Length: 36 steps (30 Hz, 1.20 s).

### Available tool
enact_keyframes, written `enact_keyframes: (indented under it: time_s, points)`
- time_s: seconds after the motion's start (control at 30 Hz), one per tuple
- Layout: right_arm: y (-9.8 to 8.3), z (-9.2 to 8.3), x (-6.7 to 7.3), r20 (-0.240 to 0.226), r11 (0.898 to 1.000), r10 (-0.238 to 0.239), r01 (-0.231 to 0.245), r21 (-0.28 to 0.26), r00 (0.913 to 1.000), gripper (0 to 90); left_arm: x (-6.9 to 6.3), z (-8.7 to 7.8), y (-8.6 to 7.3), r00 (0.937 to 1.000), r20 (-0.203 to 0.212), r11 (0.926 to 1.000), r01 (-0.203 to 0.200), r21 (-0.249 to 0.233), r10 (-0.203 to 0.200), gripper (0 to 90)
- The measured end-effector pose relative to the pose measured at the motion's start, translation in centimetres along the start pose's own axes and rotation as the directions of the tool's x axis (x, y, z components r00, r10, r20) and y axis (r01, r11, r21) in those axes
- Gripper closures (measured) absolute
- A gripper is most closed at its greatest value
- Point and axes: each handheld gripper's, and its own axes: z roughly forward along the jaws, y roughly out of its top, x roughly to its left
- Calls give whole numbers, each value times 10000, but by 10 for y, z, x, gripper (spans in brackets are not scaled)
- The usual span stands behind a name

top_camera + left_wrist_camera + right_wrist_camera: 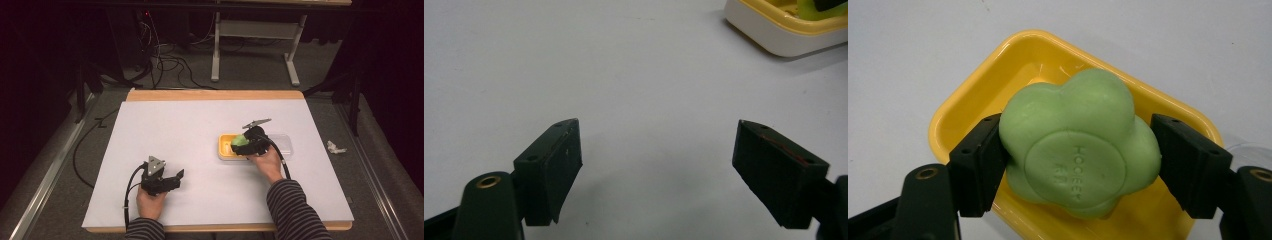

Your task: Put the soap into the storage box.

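While the left gripper [656,165] gapes idle, the right gripper [1078,165] clamps green soap [1080,147] over the yellow tray [973,100].

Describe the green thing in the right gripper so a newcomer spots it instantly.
On the white table, right of centre, sits a yellow tray. Above it the right gripper clamps a green soap: the scene's sole green item, flower-shaped, with letters stamped on its round face.
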Motion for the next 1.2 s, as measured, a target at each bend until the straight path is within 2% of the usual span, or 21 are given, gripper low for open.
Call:
enact_keyframes:
  time_s: [0.37,0.73,1.2]
  points:
    - [1,1,1,98,10000,-29,29,26,9999,266,0,0,0,10000,1,10000,-43,46,43,203]
    - [1,-1,2,193,9998,-81,85,-198,9998,273,0,0,0,10000,0,10000,-4,8,4,203]
    - [0,-17,0,158,9975,-121,131,-691,9998,274,0,0,0,10000,8,9999,-85,56,85,203]
